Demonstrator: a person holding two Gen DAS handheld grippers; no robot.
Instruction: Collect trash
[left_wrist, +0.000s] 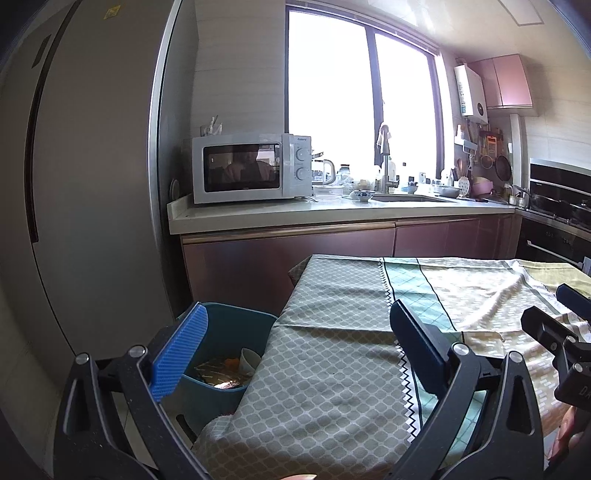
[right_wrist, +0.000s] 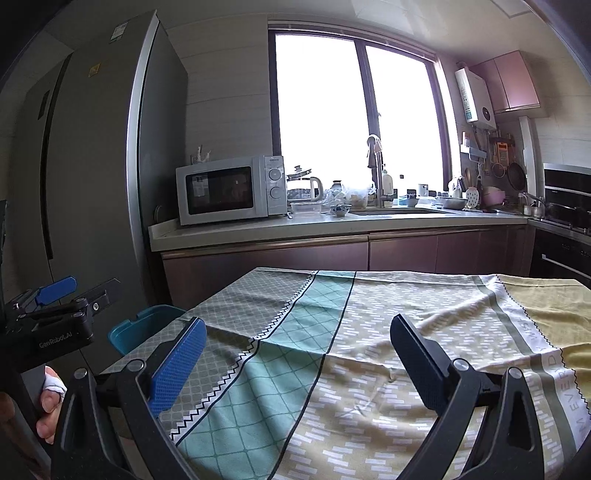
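Teal plastic bin (left_wrist: 236, 332) stood left of the worktop (left_wrist: 332, 369), holding foil wrappers (left_wrist: 218, 376) and a paper cup (left_wrist: 249, 358); I judged them light, crushable, best pinched by an edge. My left hand-held gripper (left_wrist: 295, 347) and right hand-held gripper (right_wrist: 295, 354) gaped, holding nothing.

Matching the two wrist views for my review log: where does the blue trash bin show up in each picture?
Left wrist: the blue trash bin sits lower left, beside the table's left edge, trash visible inside.
Right wrist: only its rim shows at lower left, peeking past the table's corner.
Shared landmark: the white microwave on the counter, up and behind the bin in both.
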